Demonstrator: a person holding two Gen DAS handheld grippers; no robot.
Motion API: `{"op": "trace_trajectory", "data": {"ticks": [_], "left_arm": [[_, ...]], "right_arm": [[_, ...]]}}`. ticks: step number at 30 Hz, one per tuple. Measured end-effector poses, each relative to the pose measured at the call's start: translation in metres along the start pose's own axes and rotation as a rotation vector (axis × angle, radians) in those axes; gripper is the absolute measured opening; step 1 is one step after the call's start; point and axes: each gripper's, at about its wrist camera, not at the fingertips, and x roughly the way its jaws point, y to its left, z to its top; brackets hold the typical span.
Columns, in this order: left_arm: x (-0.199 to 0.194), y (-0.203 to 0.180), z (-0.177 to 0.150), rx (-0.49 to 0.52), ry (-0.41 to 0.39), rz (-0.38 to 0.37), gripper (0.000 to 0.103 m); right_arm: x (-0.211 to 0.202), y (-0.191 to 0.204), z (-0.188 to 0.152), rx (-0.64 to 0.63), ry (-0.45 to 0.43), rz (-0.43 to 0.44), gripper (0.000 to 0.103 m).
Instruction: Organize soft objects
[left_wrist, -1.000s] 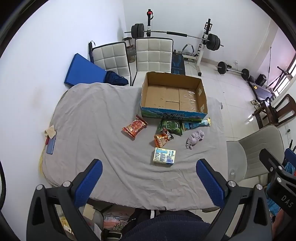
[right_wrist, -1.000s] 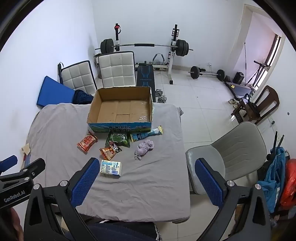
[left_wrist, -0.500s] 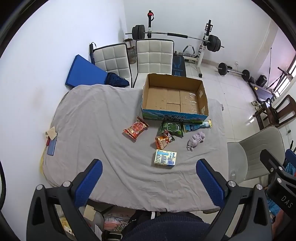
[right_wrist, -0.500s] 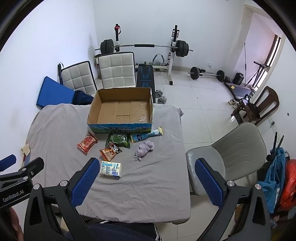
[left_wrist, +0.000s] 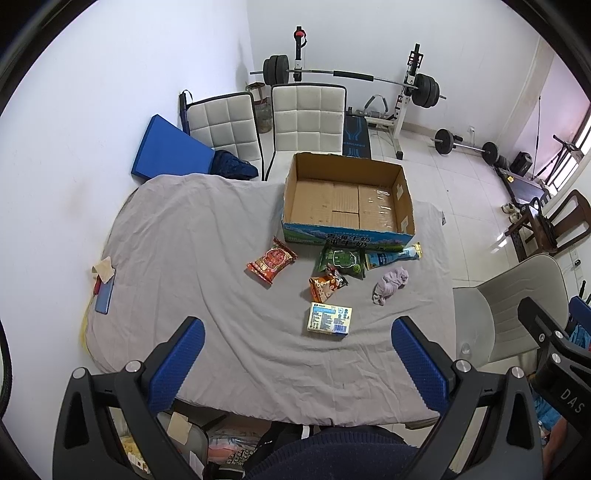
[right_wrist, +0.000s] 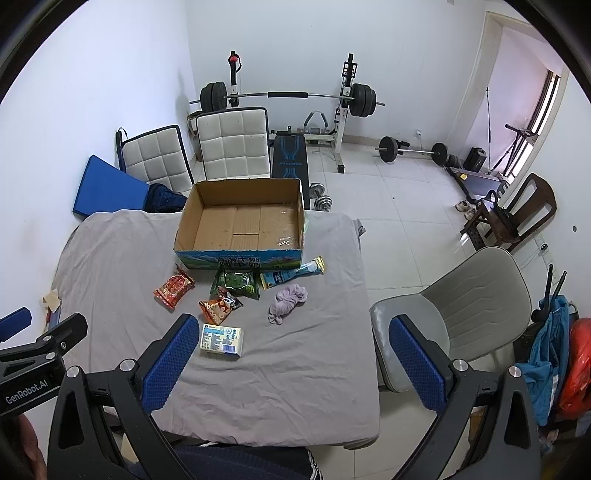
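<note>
I read this as the start: nothing is packed, and both grippers hang high above the worktop (left_wrist: 184, 240) with nothing between them. The left gripper (left_wrist: 297, 354) has its jaws wide, and so does the right gripper (right_wrist: 291, 350).

The cardboard box (left_wrist: 347, 201) stands bare at the far edge. Just in front of it lie the green packet (left_wrist: 341, 260), the red packet (left_wrist: 272, 260), the orange packet (left_wrist: 327, 286), the purple cloth (left_wrist: 391, 283) and the tissue pack (left_wrist: 330, 318).

My next move should be a descent onto one soft item, probably the cloth.

The surface is a wrinkled grey sheet. The room holds a barbell rack (right_wrist: 288, 96) and white chairs (right_wrist: 232, 144).
</note>
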Motion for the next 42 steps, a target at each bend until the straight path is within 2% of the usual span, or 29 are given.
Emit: {"op": "trace_trajectory", "data": {"ticks": [42], "left_arm": [[-0.013,-0.008,-0.001,0.004,-0.015,-0.001,0.103]], "right_arm": [[-0.014,-0.001,-0.003,-0.012,-0.014,0.010,0.103]]}}
